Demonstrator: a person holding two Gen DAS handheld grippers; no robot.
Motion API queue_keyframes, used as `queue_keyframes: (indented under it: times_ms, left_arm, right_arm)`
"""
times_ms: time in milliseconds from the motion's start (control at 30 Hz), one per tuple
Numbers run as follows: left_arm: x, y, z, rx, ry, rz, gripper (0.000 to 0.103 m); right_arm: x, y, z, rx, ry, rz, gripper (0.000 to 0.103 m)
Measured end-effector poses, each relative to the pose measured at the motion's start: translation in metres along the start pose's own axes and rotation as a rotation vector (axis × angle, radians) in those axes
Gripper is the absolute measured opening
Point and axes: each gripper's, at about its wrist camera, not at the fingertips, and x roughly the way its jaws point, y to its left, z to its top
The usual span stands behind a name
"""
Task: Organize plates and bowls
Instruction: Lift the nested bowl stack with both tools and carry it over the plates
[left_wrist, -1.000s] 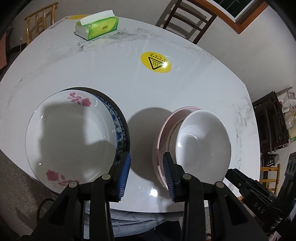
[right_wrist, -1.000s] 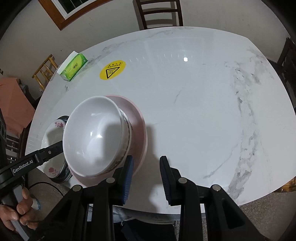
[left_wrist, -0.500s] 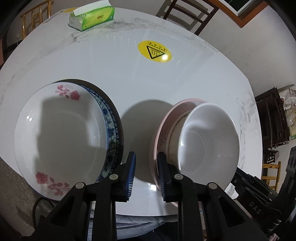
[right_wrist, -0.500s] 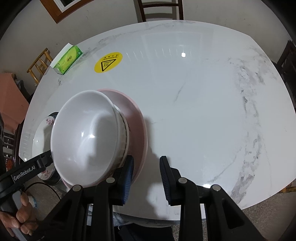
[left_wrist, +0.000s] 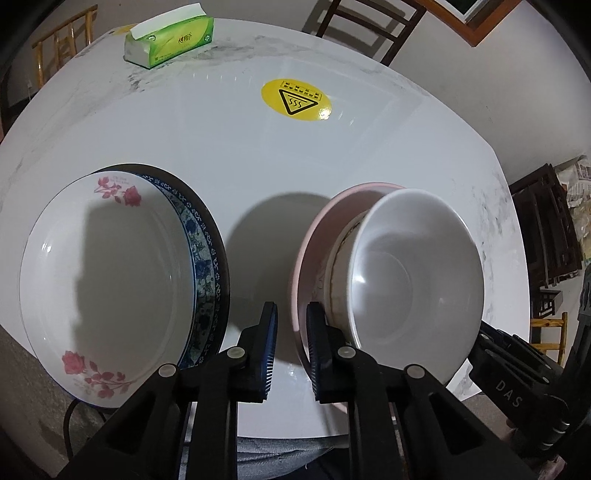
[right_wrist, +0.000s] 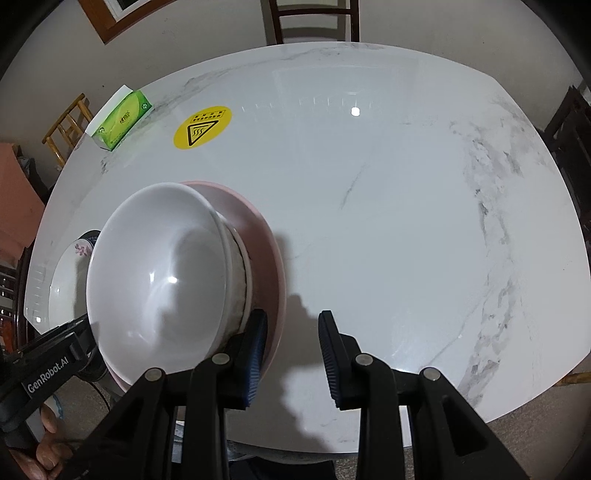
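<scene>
A white bowl (left_wrist: 413, 273) sits stacked in another bowl on a pink plate (left_wrist: 314, 236), right of centre in the left wrist view. A white plate with red roses (left_wrist: 103, 273) lies on a blue-patterned plate (left_wrist: 201, 254) at the left. My left gripper (left_wrist: 290, 347) hangs above the gap between the two stacks, jaws narrowly apart and empty. In the right wrist view the white bowl (right_wrist: 159, 266) and pink plate (right_wrist: 266, 240) sit at the left. My right gripper (right_wrist: 291, 347) is open and empty, its left finger beside the pink plate's rim.
A green tissue box (left_wrist: 170, 37) lies at the table's far left (right_wrist: 122, 120). A yellow warning sticker (left_wrist: 295, 99) marks the white marble table (right_wrist: 388, 206). Wooden chairs stand behind the table. The table's near edge runs just under both grippers.
The left gripper's jaws closed from wide to a narrow gap and it drew nearer the pink plate's rim. The right gripper moved in a little toward the bowl stack.
</scene>
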Motion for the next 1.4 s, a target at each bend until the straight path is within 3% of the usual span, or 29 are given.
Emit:
queue_keyframes:
  times_ms: [300, 533, 1400]
  left_arm:
    - [-0.0017, -0.0039, -0.0004, 0.017, -0.022, 0.021, 0.012]
    - [-0.0019, -0.0064, -0.0006, 0.026, -0.035, 0.021, 0.008]
    - [-0.0031, -0.0096, -0.0002, 0.033, -0.043, 0.039, 0.006]
  right_arm:
    - [-0.0006, -0.0026, -0.0035, 0.018, -0.019, 0.055, 0.016]
    - [-0.0014, -0.0052, -0.0065, 0.05, -0.036, 0.082, 0.012]
    - [-0.0016, -0.0024, -0.0046, 0.083, -0.033, 0.081, 0.012]
